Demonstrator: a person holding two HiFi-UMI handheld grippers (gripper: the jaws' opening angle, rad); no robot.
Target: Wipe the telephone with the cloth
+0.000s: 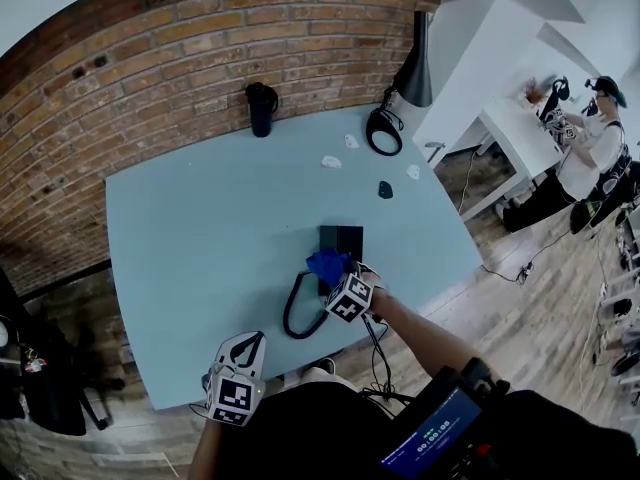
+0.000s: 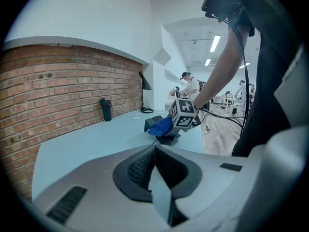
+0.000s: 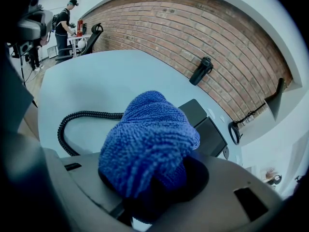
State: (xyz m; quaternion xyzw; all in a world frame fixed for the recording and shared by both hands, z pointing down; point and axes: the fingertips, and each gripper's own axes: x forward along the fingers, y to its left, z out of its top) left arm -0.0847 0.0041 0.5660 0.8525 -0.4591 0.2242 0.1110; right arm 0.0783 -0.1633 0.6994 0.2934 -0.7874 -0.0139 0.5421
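Observation:
The black telephone lies near the middle of the pale blue table, and its coiled cord loops toward the front edge. My right gripper is shut on a bunched blue cloth, which rests against the phone's near end. In the right gripper view the cloth fills the jaws and hides part of the telephone. My left gripper hangs at the table's front edge, well short of the phone, shut with nothing in it. The left gripper view shows the cloth from the side.
A black bottle stands by the brick wall. A black desk lamp is at the far right corner. Small white scraps and a dark piece lie beyond the phone. A person stands by a white desk far right.

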